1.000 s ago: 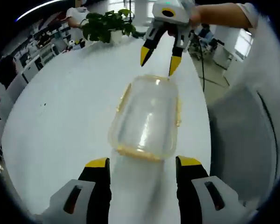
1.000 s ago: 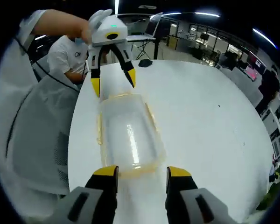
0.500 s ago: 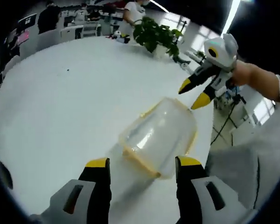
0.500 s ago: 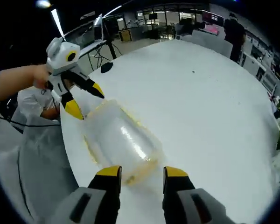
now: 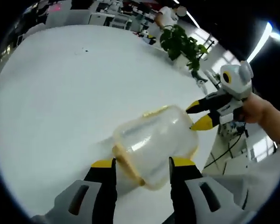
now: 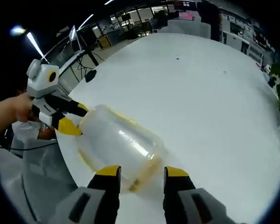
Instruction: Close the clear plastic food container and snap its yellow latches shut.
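While sitting on the white table, lid already on and lying between the two tools, the clear container is looking light, smooth-walled and somewhat springy, so likely sliding if pushed sideways without bracing. Nearest the container in the left gripper view, framing its near yellow-edged end with the left gripper, jaws parted about as wide as that end; touching or gripping cannot be told. Likewise in the right gripper view, bracketing the opposite end with the right gripper, jaws spread and apparently clasping nothing. Judging the yellow latches along the rim as the places to press, pinching each flap against the wall. Beyond the container, standing a potted plant.
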Available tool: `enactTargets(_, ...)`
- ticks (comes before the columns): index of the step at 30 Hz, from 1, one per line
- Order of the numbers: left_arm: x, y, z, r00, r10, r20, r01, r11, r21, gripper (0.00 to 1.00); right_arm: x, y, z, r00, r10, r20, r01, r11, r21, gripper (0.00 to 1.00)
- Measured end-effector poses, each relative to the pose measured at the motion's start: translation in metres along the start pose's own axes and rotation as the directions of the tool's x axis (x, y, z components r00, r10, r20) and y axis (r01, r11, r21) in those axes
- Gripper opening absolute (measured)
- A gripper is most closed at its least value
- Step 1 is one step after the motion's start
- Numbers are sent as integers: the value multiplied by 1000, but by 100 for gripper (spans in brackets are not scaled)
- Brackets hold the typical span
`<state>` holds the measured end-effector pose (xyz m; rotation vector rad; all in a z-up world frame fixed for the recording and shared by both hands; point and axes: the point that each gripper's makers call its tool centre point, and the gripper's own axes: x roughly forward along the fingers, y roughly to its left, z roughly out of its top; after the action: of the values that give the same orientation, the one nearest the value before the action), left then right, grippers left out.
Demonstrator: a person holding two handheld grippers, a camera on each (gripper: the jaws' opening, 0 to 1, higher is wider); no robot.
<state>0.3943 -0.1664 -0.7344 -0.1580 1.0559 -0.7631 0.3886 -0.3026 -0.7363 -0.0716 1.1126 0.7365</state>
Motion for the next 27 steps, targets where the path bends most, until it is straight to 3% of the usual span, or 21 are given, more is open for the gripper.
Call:
enactTargets(1, 0, 2, 0, 1000, 14, -5, -14, 1000, -18, 40, 0, 5, 0, 1000, 28, -2, -28, 1000, -7, 31)
enactTargets(4, 0, 7, 1, 1000, 29, -5, -29, 1000, -8, 33, -2, 2, 0, 1000, 9, -11, -9, 1000, 1, 31)
enactTargets(13, 0, 5, 1, 998, 61, -32, -62, 998, -26, 31, -1, 5, -1, 1000, -6, -24, 7, 1000, 30, 29)
enactTargets(16, 1, 5, 0, 997, 59, -41, -61, 997, -36, 29, 2, 6, -1, 1000, -14, -22, 15, 999, 39, 29)
enactTargets(17, 3, 2, 0, 997, 64, -34, -67, 993, -98, 29, 2, 9, 0, 1000, 5, -17, -4, 999, 35, 28)
enactTargets(18, 8, -2, 4, 999, 26, -20, -28, 996, -83, 29, 9, 9, -1, 1000, -12, -14, 13, 996, 90, 28)
enactTargets(19, 3, 2, 2, 998, 59, -35, -61, 996, -63, 29, 13, 6, -1, 999, -12, -32, 13, 1000, 19, 28)
enactTargets(20, 2, 1, 4, 997, 62, -37, -63, 997, -38, 29, 10, 7, 0, 999, -12, -32, 13, 1000, 22, 28)
enactTargets(27, 6, 3, -1, 997, 64, -38, -67, 995, -75, 31, 8, 6, -3, 1000, -11, -25, 11, 1000, 28, 28)
